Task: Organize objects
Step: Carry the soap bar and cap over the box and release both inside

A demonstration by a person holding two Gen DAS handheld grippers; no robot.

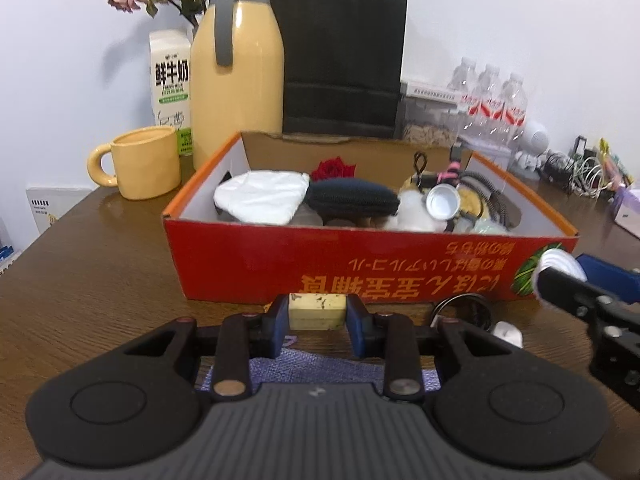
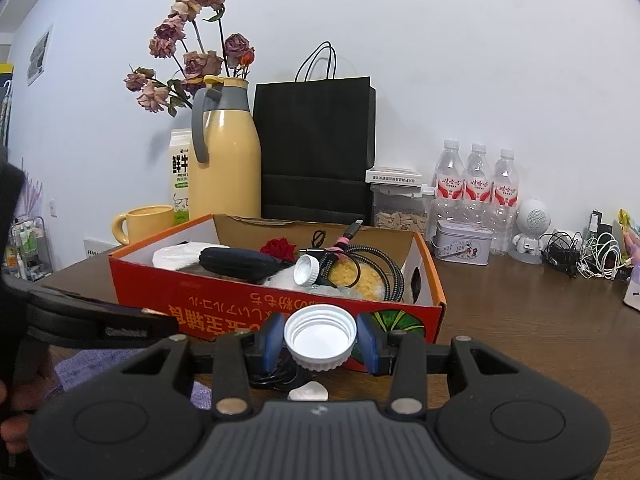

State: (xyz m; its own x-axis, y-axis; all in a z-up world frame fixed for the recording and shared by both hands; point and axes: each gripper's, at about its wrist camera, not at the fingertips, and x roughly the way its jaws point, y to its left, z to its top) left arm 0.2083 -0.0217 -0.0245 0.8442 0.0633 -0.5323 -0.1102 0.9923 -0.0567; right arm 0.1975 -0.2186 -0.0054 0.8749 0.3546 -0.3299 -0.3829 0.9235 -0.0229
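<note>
I'm looking at a brown wooden table (image 2: 520,320) that runs back to a white wall. On it sit a red box (image 1: 360,256), a yellow mug (image 1: 146,166), a milk carton (image 1: 170,80), a yellow jug (image 1: 240,68), a black bag (image 1: 340,60), three bottles (image 2: 476,184), a tin (image 2: 462,246) and a tangle of cables (image 2: 580,254). Nearer me lie a purple cloth (image 1: 316,368) and a black ring (image 1: 464,310).
</note>
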